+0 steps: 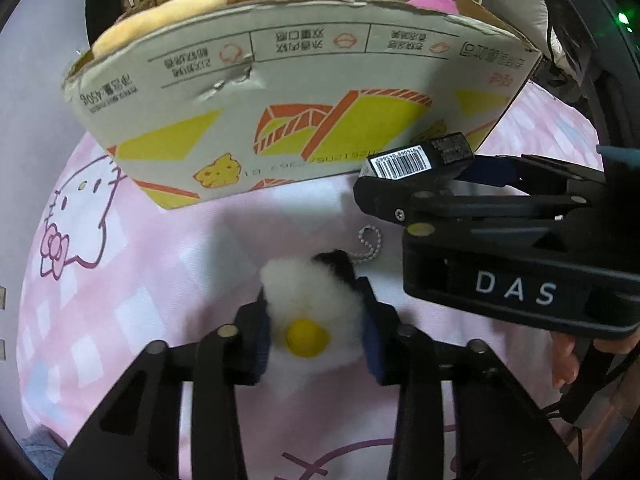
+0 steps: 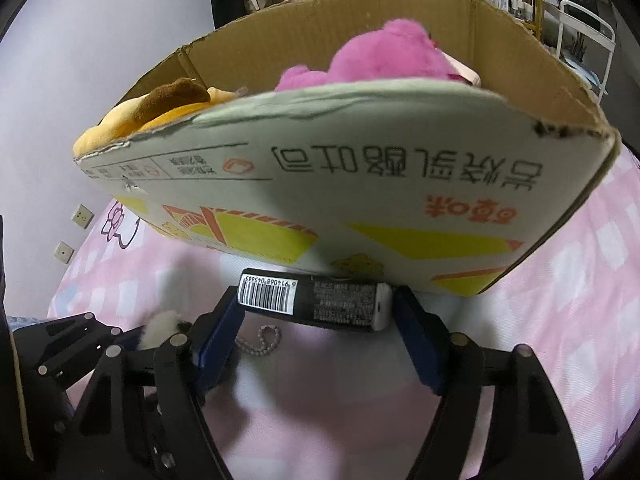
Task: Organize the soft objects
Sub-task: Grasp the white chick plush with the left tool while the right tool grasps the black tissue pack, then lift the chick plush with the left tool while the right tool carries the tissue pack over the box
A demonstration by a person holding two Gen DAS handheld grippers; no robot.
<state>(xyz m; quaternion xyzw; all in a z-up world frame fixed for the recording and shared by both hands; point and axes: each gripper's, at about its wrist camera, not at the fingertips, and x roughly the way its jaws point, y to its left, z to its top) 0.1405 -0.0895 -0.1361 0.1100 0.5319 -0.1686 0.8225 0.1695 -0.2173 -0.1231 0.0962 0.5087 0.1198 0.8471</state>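
Note:
My left gripper is shut on a small white fluffy plush with a yellow beak, a black patch and a bead chain, just above the pink bedsheet. My right gripper is shut on a black tube with a barcode label, held crosswise close to the front wall of a cardboard box. The right gripper also shows in the left wrist view at the right. The box holds a yellow plush with a brown part and a pink plush.
The bed is covered by a pink checked Hello Kitty sheet. A lilac wall with two sockets lies to the left. Cluttered shelves and a white rack stand behind the box.

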